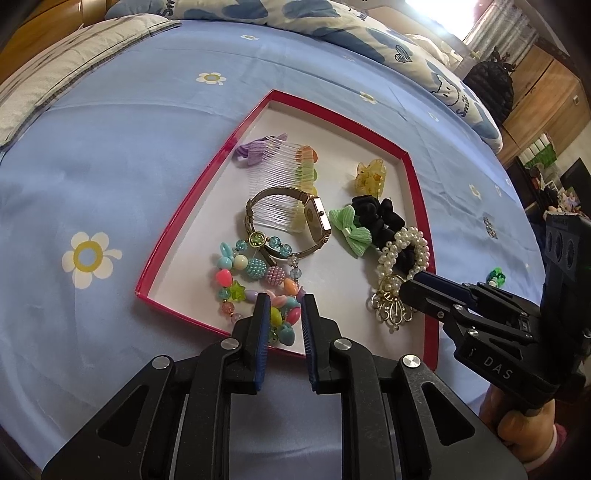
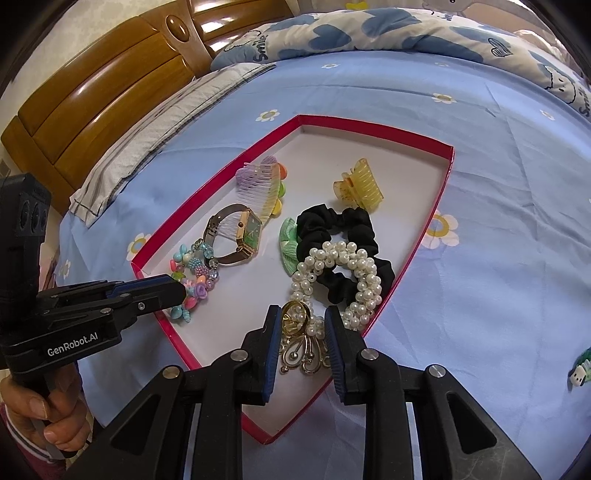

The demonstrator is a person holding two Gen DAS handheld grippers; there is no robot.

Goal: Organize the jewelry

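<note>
Where jaws straddle: beaded bracelet (image 1: 258,291), brooch (image 2: 301,347).

This is a bedroom in a home. A bed fills both views, spread with a light blue sheet (image 1: 147,155) printed with white flowers. A glossy wooden headboard (image 2: 110,85) stands at its end, with a striped pillow (image 2: 155,122) beside it and a cartoon-print quilt (image 2: 369,33) bunched along the far side. Wooden cabinets (image 1: 546,92) line the wall.
</note>
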